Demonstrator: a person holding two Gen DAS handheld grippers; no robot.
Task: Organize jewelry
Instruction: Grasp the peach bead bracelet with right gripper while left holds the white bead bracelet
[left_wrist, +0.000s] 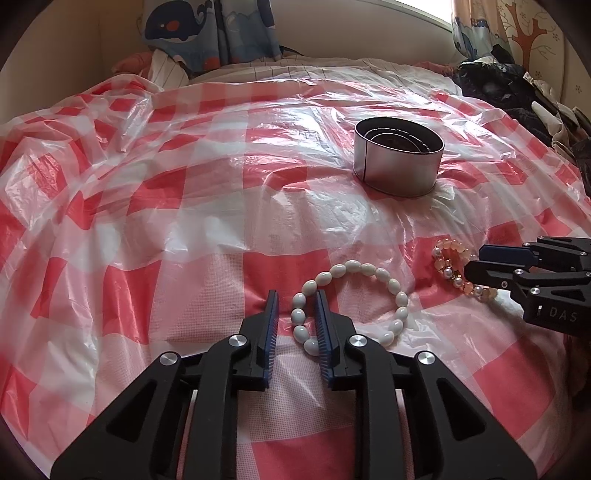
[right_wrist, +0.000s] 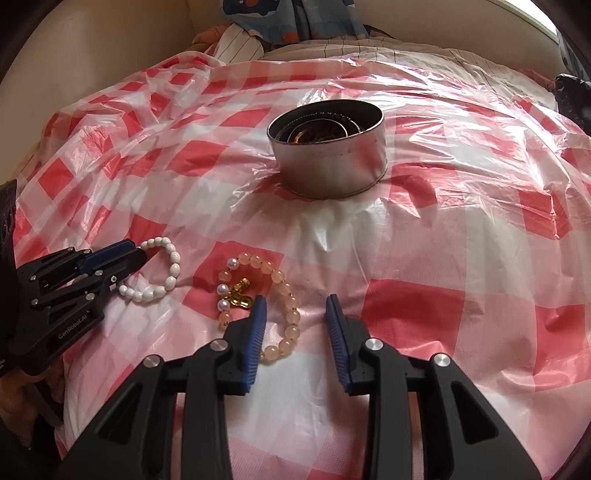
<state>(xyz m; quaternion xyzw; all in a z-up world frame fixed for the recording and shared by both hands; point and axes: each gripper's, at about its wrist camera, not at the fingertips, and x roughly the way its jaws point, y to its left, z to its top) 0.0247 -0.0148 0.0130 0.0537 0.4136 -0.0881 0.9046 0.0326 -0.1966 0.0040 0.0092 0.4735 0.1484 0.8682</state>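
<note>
Left gripper (left_wrist: 297, 317): jaws parted, pads straddling the near-left arc of the white bead bracelet (left_wrist: 369, 273), not pressing. Right gripper (right_wrist: 297, 321): jaws released, the peach bead bracelet (right_wrist: 284, 291) strand just inside its left pad. Both bracelets lie on the checked plastic sheet (left_wrist: 184, 221), nearer the camera than the metal tin (left_wrist: 399, 158). Risks: round beads rolling out of a pinch; pads snagging the loose sheet and dragging it; the tin tipping on soft bedding.

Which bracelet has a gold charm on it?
The peach bead bracelet with pearls, beside the right gripper; the white bead bracelet is plain.
</note>
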